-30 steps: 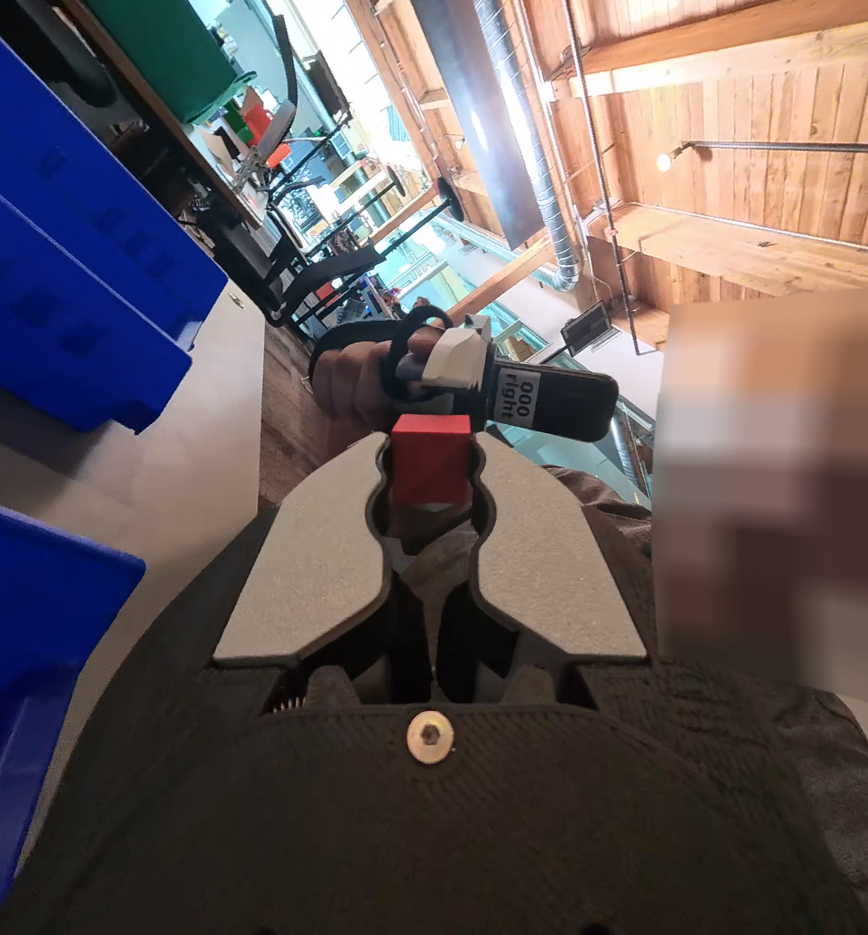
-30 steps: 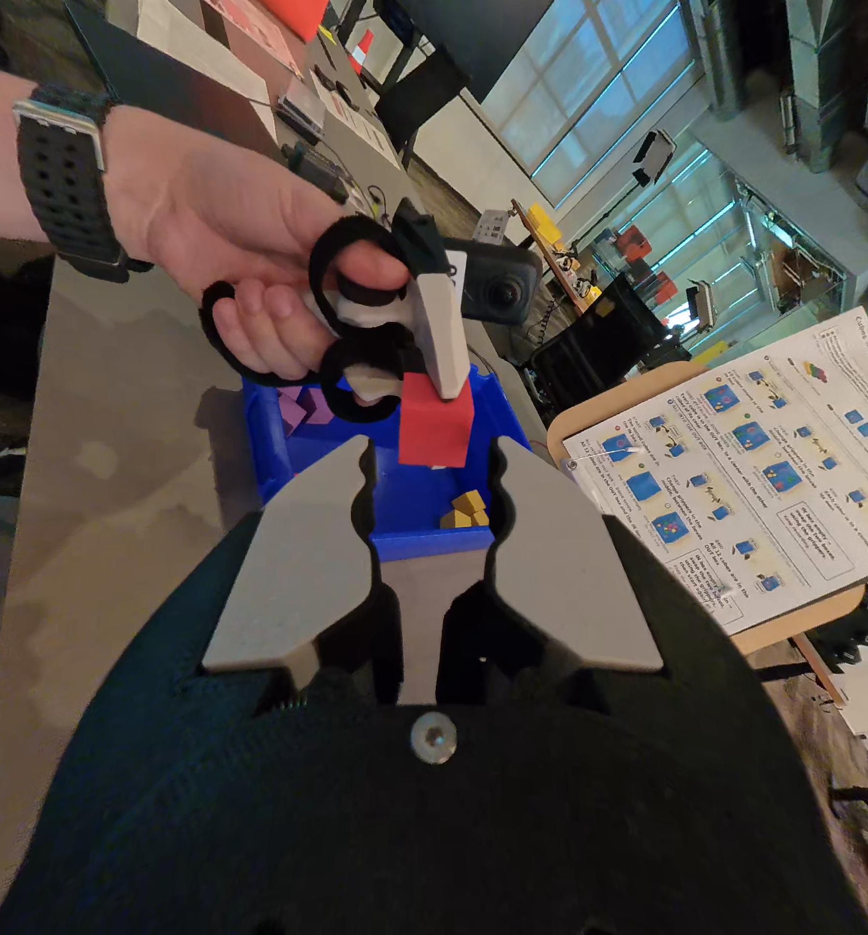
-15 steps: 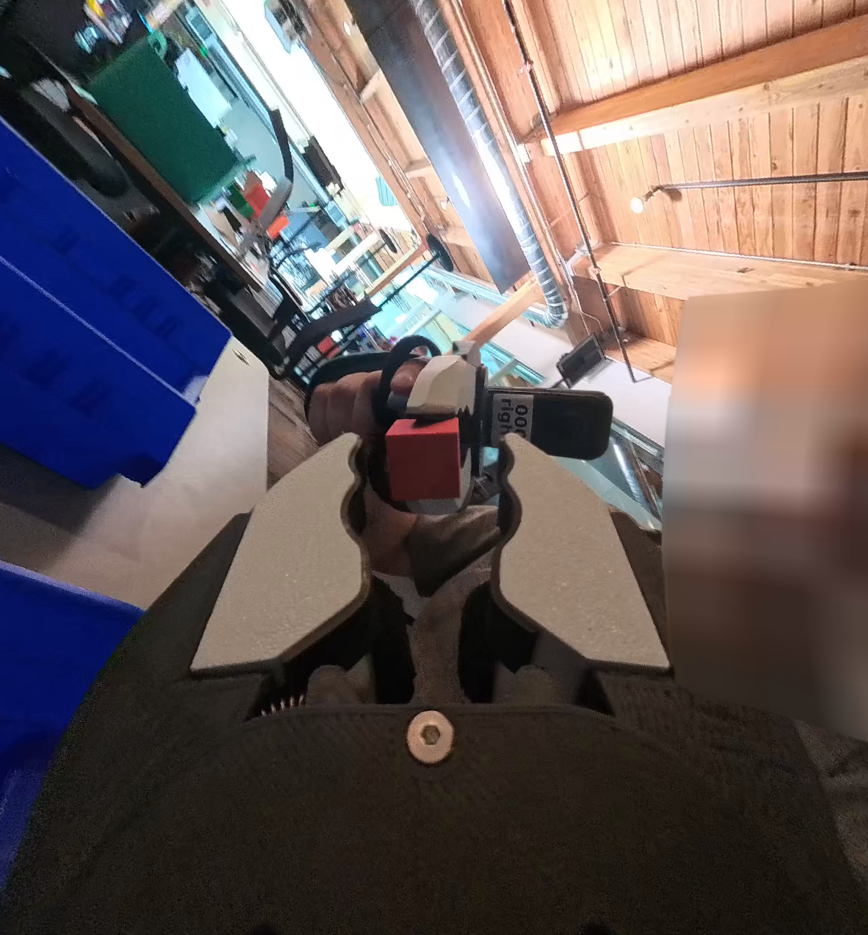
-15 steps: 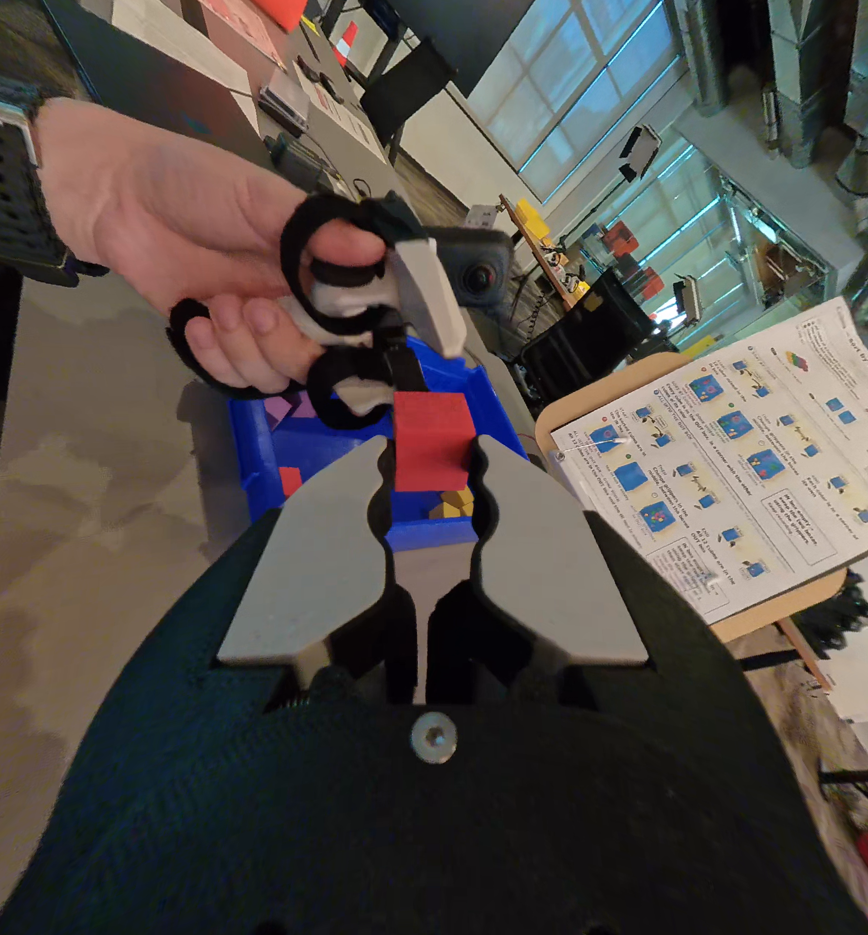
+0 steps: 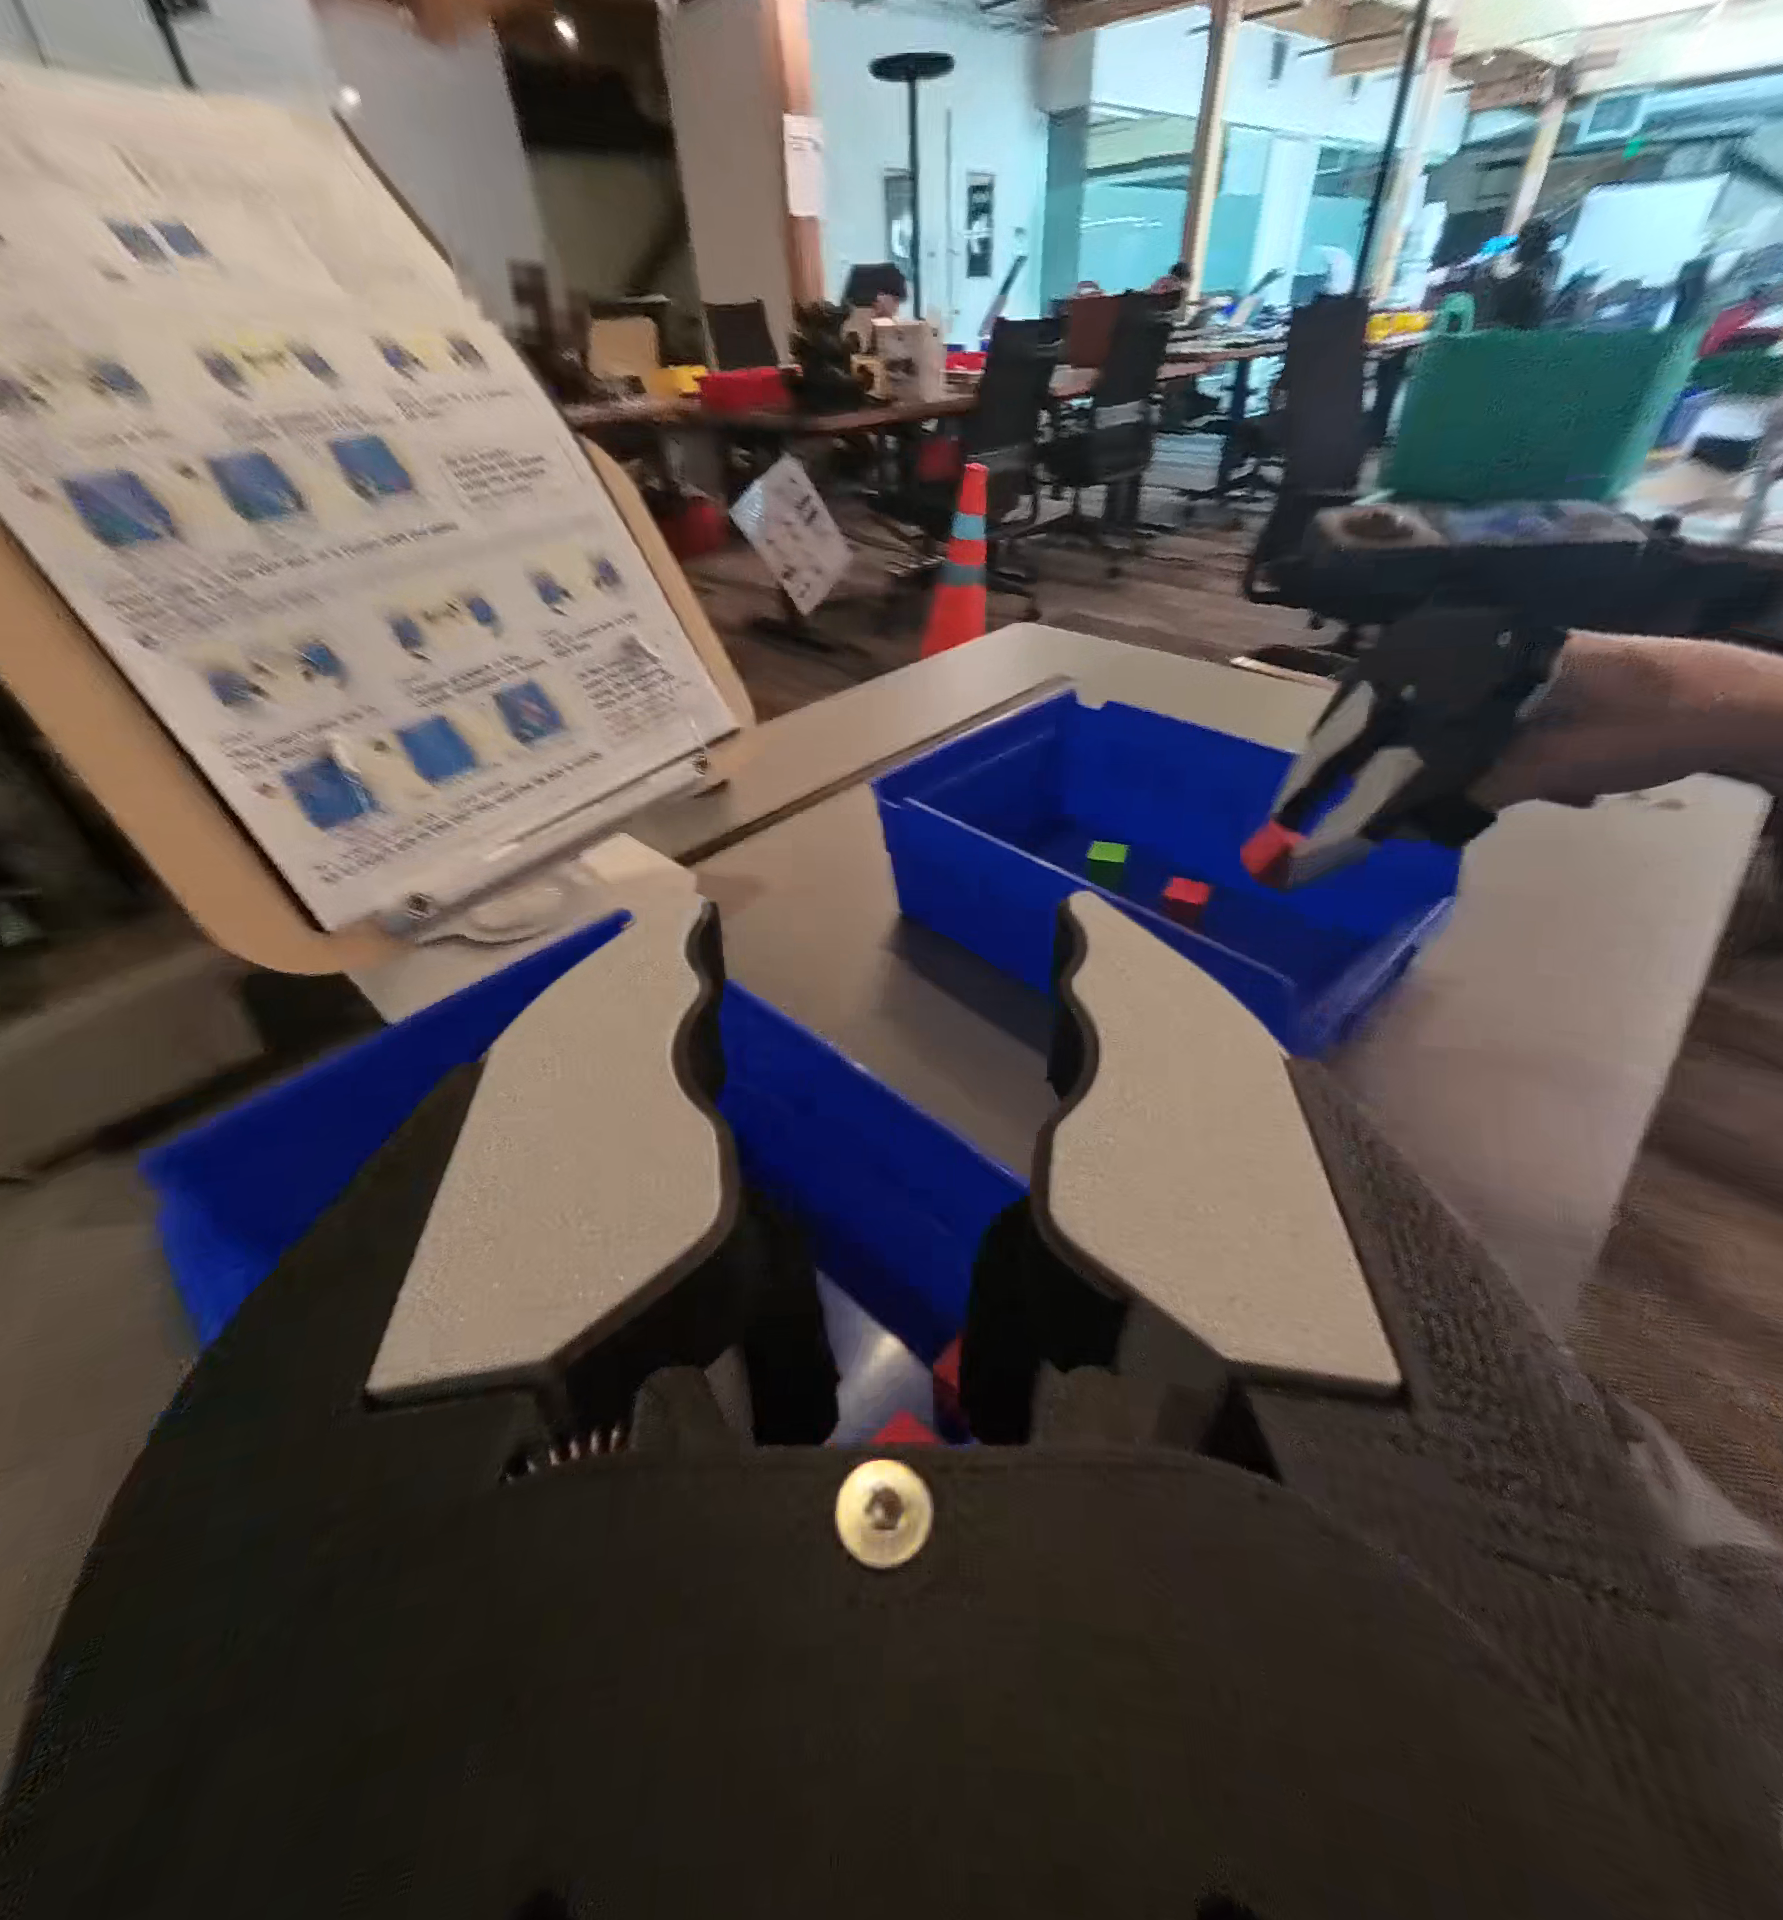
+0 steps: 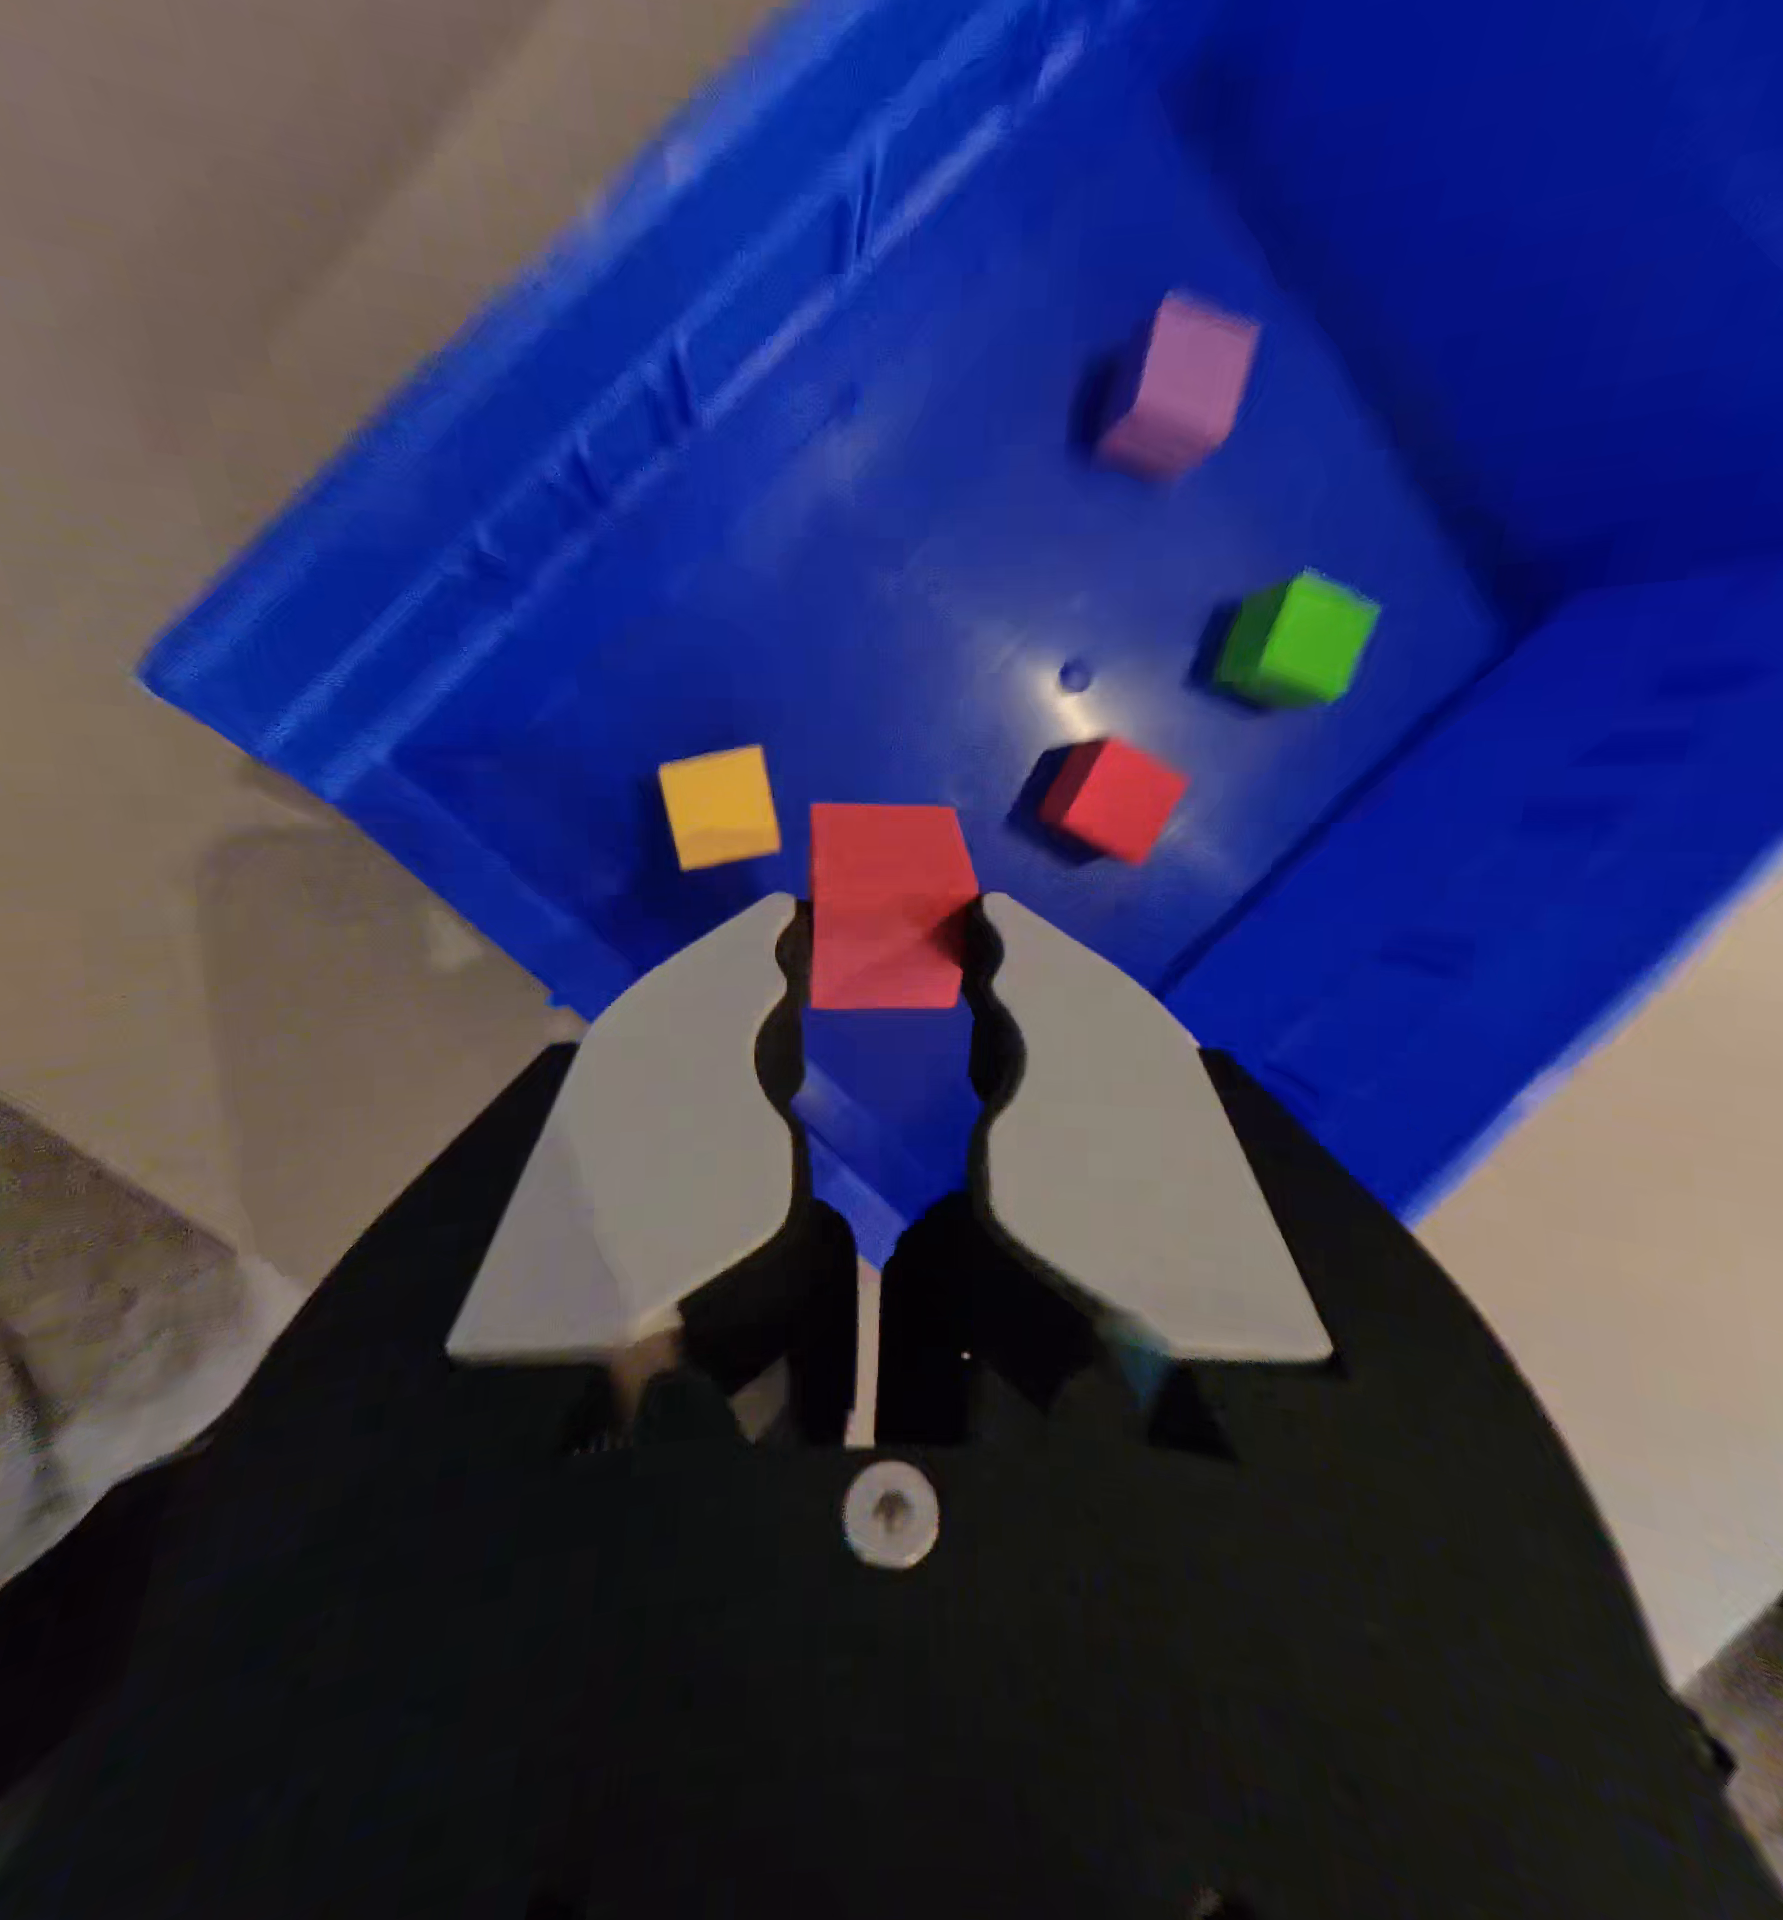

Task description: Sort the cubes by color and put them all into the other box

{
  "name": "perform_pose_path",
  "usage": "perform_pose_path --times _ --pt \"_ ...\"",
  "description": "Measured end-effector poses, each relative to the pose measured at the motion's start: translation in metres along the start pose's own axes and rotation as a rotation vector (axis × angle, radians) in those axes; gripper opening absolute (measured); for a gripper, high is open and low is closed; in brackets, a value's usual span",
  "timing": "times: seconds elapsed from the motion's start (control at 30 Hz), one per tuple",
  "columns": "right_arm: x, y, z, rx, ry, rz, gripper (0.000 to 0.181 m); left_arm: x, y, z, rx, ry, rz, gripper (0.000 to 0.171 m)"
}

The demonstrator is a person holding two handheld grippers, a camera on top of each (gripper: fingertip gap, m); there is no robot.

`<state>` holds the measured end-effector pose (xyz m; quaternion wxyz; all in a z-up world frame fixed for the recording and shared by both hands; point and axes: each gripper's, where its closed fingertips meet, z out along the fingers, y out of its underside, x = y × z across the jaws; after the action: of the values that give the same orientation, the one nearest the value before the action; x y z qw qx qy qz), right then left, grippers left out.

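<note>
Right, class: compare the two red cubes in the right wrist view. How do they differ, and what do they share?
The held red cube is clamped between the right gripper fingers above the blue bin; the loose red cube lies on the bin floor. The held one looks bigger, being nearer the camera. The loose one sits turned corner-on. Both are plain red cubes.

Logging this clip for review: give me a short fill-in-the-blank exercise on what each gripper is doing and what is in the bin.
1. The right gripper is shut on a ____ block.
2. The left gripper holds ____.
3. Loose in the blue bin lie a purple, a green, a red and a ____ block.

Missing words: red; nothing; yellow
</note>
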<state>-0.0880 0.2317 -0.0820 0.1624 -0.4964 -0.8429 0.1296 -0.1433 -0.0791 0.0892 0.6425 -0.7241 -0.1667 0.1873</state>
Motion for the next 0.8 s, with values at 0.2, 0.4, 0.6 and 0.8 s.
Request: perform_pose_path --times 0.2,0.4,0.6,0.8 --pt "-0.017 0.03 0.036 -0.207 -0.121 -0.017 0.028 -0.004 0.017 0.004 -0.089 0.016 -0.021 0.06" --pt "-0.014 0.048 0.048 -0.324 -0.129 -0.05 0.028 -0.015 0.015 -0.002 -0.085 -0.025 0.01 0.06" --pt "-0.019 0.046 0.059 -0.372 -0.173 -0.135 0.029 -0.023 0.038 0.004 -0.212 -0.047 0.051 0.06" --pt "-0.012 0.039 0.049 -0.335 -0.169 -0.118 0.055 -0.05 0.074 -0.002 -0.438 -0.111 0.178 0.06"
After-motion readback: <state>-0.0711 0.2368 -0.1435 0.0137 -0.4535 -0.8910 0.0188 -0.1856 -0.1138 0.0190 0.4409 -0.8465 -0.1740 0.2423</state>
